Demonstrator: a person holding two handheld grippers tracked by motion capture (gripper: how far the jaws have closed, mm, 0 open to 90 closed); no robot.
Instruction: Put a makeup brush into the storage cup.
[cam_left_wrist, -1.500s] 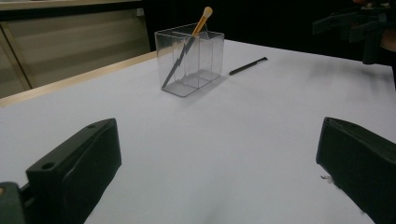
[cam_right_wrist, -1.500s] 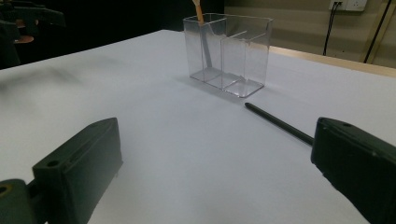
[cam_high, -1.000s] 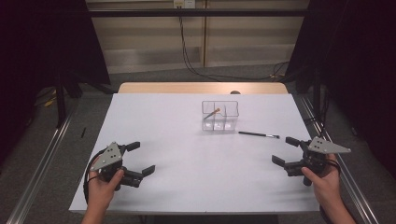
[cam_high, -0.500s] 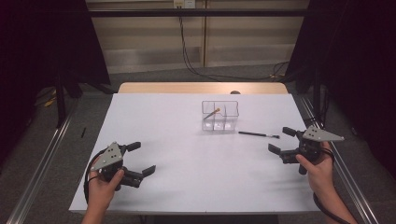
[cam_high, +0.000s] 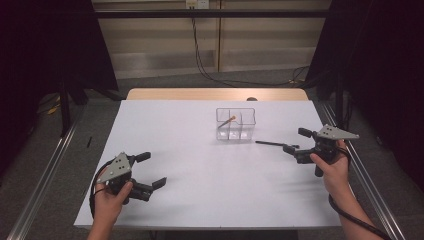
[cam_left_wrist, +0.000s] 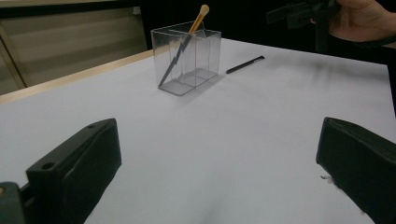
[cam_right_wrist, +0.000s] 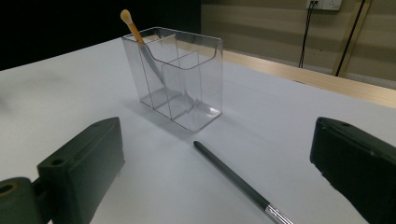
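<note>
Main risk, as I judge it: the black makeup brush (cam_right_wrist: 238, 181) lies flat on the white table (cam_high: 200, 190), thin and low, so if the right gripper (cam_high: 295, 141) comes down off-line or too shallow, the jaws could close over it w/o catching, or nudge it so it rolls or skids away; a grab near one end could also leave it hanging tilted and hard to feed into the clear organizer (cam_high: 235, 124). Bumping that organizer is another worry, since it looks light and the wooden-handled brush (cam_high: 227, 121) leaning inside it could tip out. Right gripper is wide open, nothing held, jaws either side of the black brush in the right gripper view but still above and short of it; in the high view it sits just right of the brush's near end. Left gripper (cam_high: 150, 170) also wide open and empty, resting near the front-left of the table, well apart from everything. The black brush is slim, dark-handled w/ a silvery ferrule at the end nearest the right gripper, lying just beside the organizer's right side, not touching it. The organizer has three compartments; the leaning brush is in an end one.
</note>
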